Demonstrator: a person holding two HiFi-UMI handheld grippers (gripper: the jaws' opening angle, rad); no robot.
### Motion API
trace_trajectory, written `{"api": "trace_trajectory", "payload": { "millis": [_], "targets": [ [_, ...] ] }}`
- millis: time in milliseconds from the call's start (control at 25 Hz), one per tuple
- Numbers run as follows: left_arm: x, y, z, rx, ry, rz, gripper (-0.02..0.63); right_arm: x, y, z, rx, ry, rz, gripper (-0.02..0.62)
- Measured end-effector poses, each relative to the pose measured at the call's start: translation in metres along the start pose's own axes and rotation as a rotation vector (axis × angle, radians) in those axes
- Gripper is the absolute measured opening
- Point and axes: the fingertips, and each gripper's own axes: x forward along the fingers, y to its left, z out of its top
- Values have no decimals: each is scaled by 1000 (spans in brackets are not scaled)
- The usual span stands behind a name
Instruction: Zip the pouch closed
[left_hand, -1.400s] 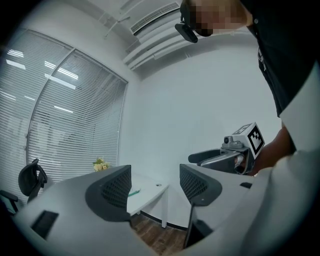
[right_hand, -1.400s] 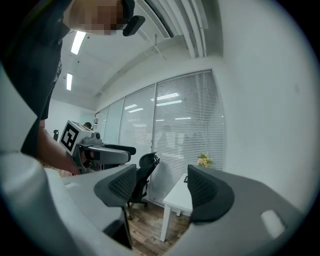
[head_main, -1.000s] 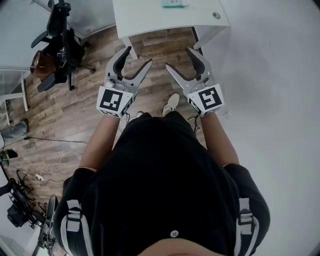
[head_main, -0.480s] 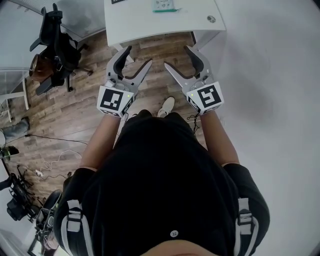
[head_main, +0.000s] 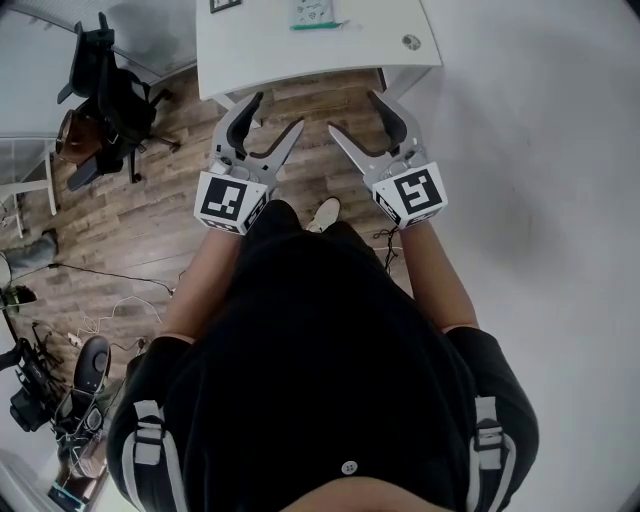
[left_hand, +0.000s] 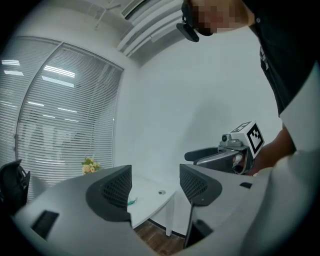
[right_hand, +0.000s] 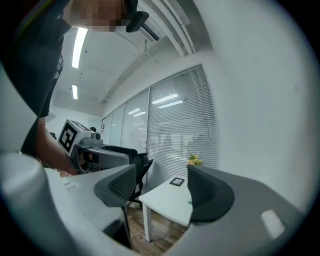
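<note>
A flat pale pouch with a teal edge (head_main: 318, 14) lies on the white table (head_main: 300, 55) at the top of the head view; its zip is too small to make out. Both grippers hang over the wooden floor, short of the table's near edge. My left gripper (head_main: 277, 112) is open and holds nothing. My right gripper (head_main: 357, 113) is likewise open and holds nothing. In the left gripper view the jaws (left_hand: 155, 187) frame the table (left_hand: 150, 192) ahead. In the right gripper view the open jaws (right_hand: 162, 187) frame the same table (right_hand: 167, 200).
A small dark frame (head_main: 225, 5) and a round cable hole (head_main: 411, 41) are on the table. Black office chairs (head_main: 105, 90) stand at the left. Cables (head_main: 110, 325) trail over the wood floor. A white wall (head_main: 540, 200) is at the right. Flowers (right_hand: 193, 160) sit by the window blinds.
The table has slid lower and nearer in the head view as the person steps toward it. Both grippers keep the same open pose.
</note>
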Motion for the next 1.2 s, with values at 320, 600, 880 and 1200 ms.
{"api": "trace_trajectory", "payload": {
  "millis": [320, 600, 880, 1200],
  "targets": [
    [33, 6, -1, -4, 2, -5, 291, 8, -30, -6, 8, 10, -7, 318],
    [67, 26, -8, -15, 6, -17, 291, 29, -58, -13, -2, 24, -24, 318],
    [112, 63, -12, -14, 3, -38, 291, 72, -100, -19, -3, 37, -37, 318],
    [154, 113, -16, -26, 13, -36, 291, 125, -138, -26, 1, 58, -38, 318]
  ]
}}
